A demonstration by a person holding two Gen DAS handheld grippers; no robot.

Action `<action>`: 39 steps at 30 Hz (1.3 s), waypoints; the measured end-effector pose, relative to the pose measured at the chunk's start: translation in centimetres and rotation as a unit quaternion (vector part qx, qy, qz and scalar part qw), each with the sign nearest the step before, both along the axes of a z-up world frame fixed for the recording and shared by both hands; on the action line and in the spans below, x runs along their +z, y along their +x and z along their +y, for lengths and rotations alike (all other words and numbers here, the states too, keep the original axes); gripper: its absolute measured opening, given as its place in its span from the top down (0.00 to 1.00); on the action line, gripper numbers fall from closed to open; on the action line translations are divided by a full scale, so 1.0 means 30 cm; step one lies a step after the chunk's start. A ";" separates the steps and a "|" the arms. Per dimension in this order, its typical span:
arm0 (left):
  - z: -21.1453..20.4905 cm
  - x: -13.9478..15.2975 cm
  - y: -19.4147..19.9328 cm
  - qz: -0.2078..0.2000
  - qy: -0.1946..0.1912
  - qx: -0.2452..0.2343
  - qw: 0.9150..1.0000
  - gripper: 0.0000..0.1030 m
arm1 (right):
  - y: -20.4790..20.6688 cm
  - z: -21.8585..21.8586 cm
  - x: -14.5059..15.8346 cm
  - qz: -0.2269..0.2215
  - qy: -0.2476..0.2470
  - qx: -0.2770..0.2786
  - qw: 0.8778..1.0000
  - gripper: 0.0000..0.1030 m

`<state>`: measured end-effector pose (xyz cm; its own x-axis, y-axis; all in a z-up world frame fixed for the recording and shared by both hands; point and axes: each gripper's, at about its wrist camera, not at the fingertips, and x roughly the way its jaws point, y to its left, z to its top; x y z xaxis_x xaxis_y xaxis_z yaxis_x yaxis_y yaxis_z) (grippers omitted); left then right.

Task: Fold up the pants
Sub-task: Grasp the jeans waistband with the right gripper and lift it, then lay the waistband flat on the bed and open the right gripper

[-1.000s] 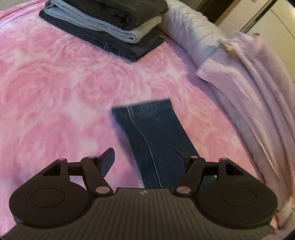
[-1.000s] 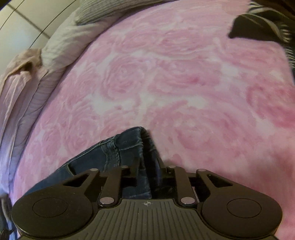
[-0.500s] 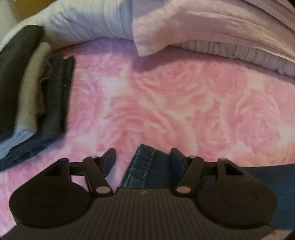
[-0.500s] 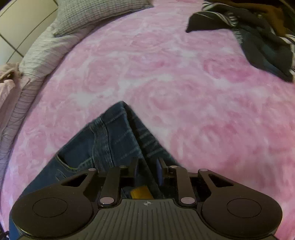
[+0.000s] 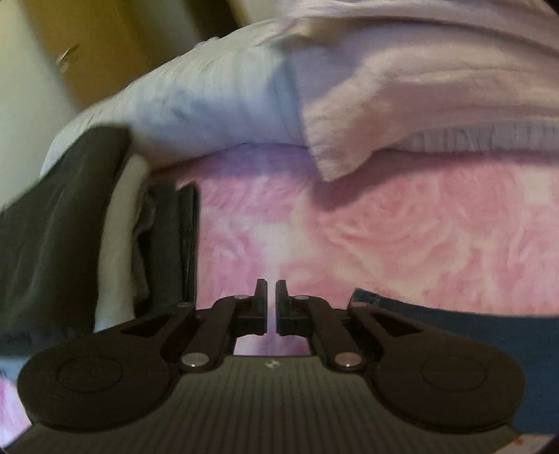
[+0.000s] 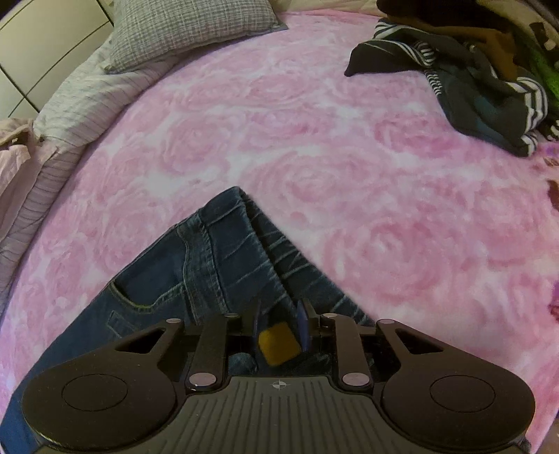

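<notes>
a pink rose-print blanket [image 6: 349, 167] covers the bed and takes up most of both views, with wide bare room ahead of and to the right of the jeans [image 6: 209, 265]. no brand, label or writing can be read anywhere. pillows [image 5: 401, 104] run along the far edge in the left view, one corner hanging over the blanket; a checked pillow [image 6: 188, 28] lies at the top of the right view. a stack of folded clothes [image 5: 70, 237] stands at the left edge, close beside the left gripper [image 5: 271, 290]. a heap of dark striped clothes [image 6: 471, 83] lies top right, well apart from the jeans. the jeans lie on the blanket, waist end under the right gripper [image 6: 279, 310], whose jaws have just been easing apart around a fold of denim; it seems they still pinch it, though the view is cramped. a yellow patch [image 6: 277, 344] shows between them. the left gripper's jaws have just been closing to a narrow slit with only blanket behind; the jeans hem [image 5: 367, 297] lies just to its right.
</notes>
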<state>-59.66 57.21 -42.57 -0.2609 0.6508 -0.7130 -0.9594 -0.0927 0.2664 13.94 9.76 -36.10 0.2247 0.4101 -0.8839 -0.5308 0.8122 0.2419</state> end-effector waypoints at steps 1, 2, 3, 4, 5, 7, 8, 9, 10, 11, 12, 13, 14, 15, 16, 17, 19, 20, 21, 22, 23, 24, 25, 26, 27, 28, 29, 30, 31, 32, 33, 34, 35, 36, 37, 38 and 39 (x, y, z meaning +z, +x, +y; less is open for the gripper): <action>-0.031 0.023 -0.011 -0.025 0.012 0.006 1.000 0.92 | -0.010 -0.005 0.010 -0.003 0.000 0.003 1.000 0.80; -0.068 0.046 -0.016 -0.045 0.021 0.009 0.999 0.91 | -0.023 -0.013 0.024 -0.006 0.001 0.008 1.000 0.79; -0.123 0.070 -0.022 -0.072 0.024 0.011 0.997 0.81 | -0.038 -0.021 0.038 -0.013 -0.001 0.015 1.000 0.75; -0.176 0.094 -0.036 -0.099 0.021 0.016 0.995 0.70 | -0.055 -0.024 0.051 -0.021 -0.007 0.025 0.999 0.74; -0.242 0.113 -0.035 -0.121 0.016 0.022 0.992 0.69 | -0.079 -0.029 0.068 -0.033 -0.013 0.043 0.998 0.71; -0.404 0.147 -0.026 -0.155 0.003 0.019 0.988 0.69 | -0.145 -0.041 0.100 -0.058 -0.024 0.091 0.994 0.68; -0.498 0.162 -0.013 -0.166 -0.006 0.017 0.986 0.67 | -0.179 -0.048 0.111 -0.066 -0.032 0.115 0.991 0.67; -0.588 0.173 0.000 -0.178 -0.020 0.019 0.984 0.65 | -0.213 -0.055 0.120 -0.070 -0.038 0.137 0.987 0.66; -0.696 0.191 0.018 -0.193 -0.035 0.020 0.980 0.65 | -0.250 -0.065 0.127 -0.073 -0.042 0.160 0.983 0.66; -0.799 0.202 0.033 -0.208 -0.048 0.025 0.977 0.65 | -0.288 -0.078 0.134 -0.075 -0.045 0.184 0.979 0.66; -0.890 0.209 0.053 -0.220 -0.062 0.027 0.973 0.65 | -0.332 -0.091 0.138 -0.079 -0.048 0.211 0.973 0.66; -0.992 0.219 0.081 -0.223 -0.076 0.023 0.972 0.64 | -0.369 -0.106 0.140 -0.084 -0.051 0.232 0.968 0.66; -1.082 0.228 0.111 -0.221 -0.082 0.019 0.972 0.63 | -0.407 -0.122 0.138 -0.089 -0.053 0.253 0.962 0.65; -1.164 0.231 0.139 -0.218 -0.088 0.013 0.972 0.63 | -0.450 -0.142 0.132 -0.096 -0.054 0.276 0.955 0.65; -1.253 0.228 0.175 -0.210 -0.095 -0.005 0.973 0.60 | -0.481 -0.158 0.118 -0.101 -0.056 0.296 0.948 0.65; -1.319 0.218 0.204 -0.202 -0.103 -0.020 0.974 0.57 | -0.512 -0.176 0.097 -0.108 -0.060 0.316 0.941 0.65; -1.442 0.169 0.253 -0.170 -0.130 -0.039 0.976 0.55 | -0.568 -0.225 0.044 -0.123 -0.077 0.347 0.927 0.65; -1.484 0.134 0.266 -0.160 -0.147 -0.032 0.976 0.55 | -0.581 -0.251 0.015 -0.119 -0.082 0.354 0.924 0.65; -1.527 0.088 0.272 -0.158 -0.173 -0.015 0.972 0.55 | -0.588 -0.283 -0.023 -0.106 -0.096 0.358 0.923 0.65; -1.563 0.052 0.274 -0.153 -0.196 0.002 0.968 0.55 | -0.589 -0.312 -0.062 -0.089 -0.118 0.360 0.921 0.63; -1.604 0.058 0.284 -0.142 -0.175 0.004 0.974 0.55 | -0.592 -0.351 -0.079 -0.089 -0.119 0.361 0.921 0.60; -1.627 0.068 0.300 -0.131 -0.171 0.005 0.976 0.55 | -0.596 -0.396 -0.072 -0.097 -0.103 0.364 0.921 0.57; -1.642 0.077 0.314 -0.130 -0.185 0.008 0.974 0.54 | -0.596 -0.423 -0.067 -0.087 -0.108 0.370 0.919 0.56; -1.662 0.091 0.325 -0.135 -0.194 0.010 0.972 0.54 | -0.597 -0.448 -0.059 -0.074 -0.114 0.380 0.915 0.51; -1.687 0.116 0.338 -0.137 -0.196 0.010 0.971 0.54 | -0.597 -0.475 -0.050 -0.062 -0.126 0.394 0.908 0.50; -1.717 0.145 0.358 -0.133 -0.196 0.009 0.972 0.54 | -0.596 -0.498 -0.037 -0.056 -0.135 0.406 0.902 0.50; -1.738 0.182 0.374 -0.129 -0.194 0.008 0.973 0.54 | -0.593 -0.531 -0.013 -0.055 -0.141 0.412 0.898 0.50; -1.773 0.224 0.391 -0.131 -0.187 0.007 0.974 0.54 | -0.585 -0.558 0.018 -0.058 -0.138 0.412 0.899 0.50; -1.805 0.281 0.409 -0.139 -0.176 0.003 0.974 0.54 | -0.577 -0.587 0.061 -0.059 -0.125 0.411 0.901 0.50; -1.836 0.334 0.427 -0.144 -0.169 -0.001 0.975 0.54 | -0.564 -0.621 0.113 -0.054 -0.106 0.410 0.904 0.50; -1.858 0.391 0.448 -0.146 -0.165 -0.005 0.975 0.52 | -0.556 -0.647 0.158 -0.052 -0.091 0.408 0.907 0.49; -1.878 0.443 0.466 -0.149 -0.159 -0.011 0.976 0.50 | -0.544 -0.675 0.217 -0.052 -0.075 0.405 0.910 0.49; -1.901 0.503 0.490 -0.156 -0.147 -0.020 0.977 0.48 | -0.538 -0.688 0.265 -0.054 -0.063 0.404 0.911 0.47; -1.926 0.559 0.507 -0.162 -0.134 -0.027 0.977 0.45 | -0.532 -0.707 0.327 -0.056 -0.046 0.404 0.912 0.45; -1.948 0.616 0.522 -0.166 -0.121 -0.031 0.978 0.41 | -0.528 -0.724 0.390 -0.057 -0.030 0.404 0.912 0.45; -1.974 0.674 0.533 -0.167 -0.109 -0.034 0.979 0.40 | -0.526 -0.739 0.448 -0.060 -0.014 0.404 0.913 0.43; -1.997 0.726 0.550 -0.168 -0.097 -0.036 0.980 0.39 | -0.521 -0.751 0.501 -0.062 -0.001 0.403 0.913 0.42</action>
